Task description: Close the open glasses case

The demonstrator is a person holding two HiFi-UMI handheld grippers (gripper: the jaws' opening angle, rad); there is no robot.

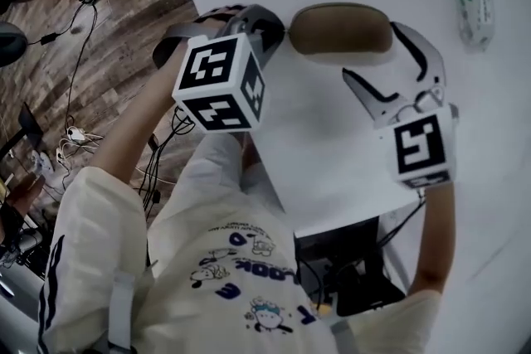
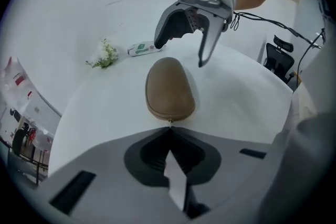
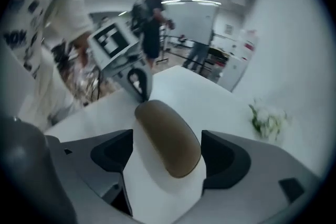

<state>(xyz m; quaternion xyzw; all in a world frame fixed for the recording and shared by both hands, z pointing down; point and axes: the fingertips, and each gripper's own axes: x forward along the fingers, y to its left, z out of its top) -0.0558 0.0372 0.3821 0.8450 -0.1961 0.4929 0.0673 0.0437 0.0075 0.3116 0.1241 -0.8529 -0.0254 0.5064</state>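
A brown oval glasses case [image 1: 340, 29] lies shut on the white table [image 1: 332, 145]. My left gripper [image 1: 278, 25] is shut, its tips right at the case's left end; in the left gripper view the closed tips [image 2: 169, 124] meet the near end of the case [image 2: 169, 89]. My right gripper [image 1: 371, 51] stands open at the case's right end. In the right gripper view the case [image 3: 168, 136] shows between the wide jaws, with neither pad touching it. The left gripper [image 3: 139, 86] shows at its far end.
A small bunch of white flowers [image 2: 105, 54] and a wrapped packet [image 2: 142, 49] lie beyond the case. The table's edge runs beside my body, with wood floor and cables [image 1: 91, 37] to the left. An office chair [image 2: 275, 57] and people [image 3: 152, 18] are nearby.
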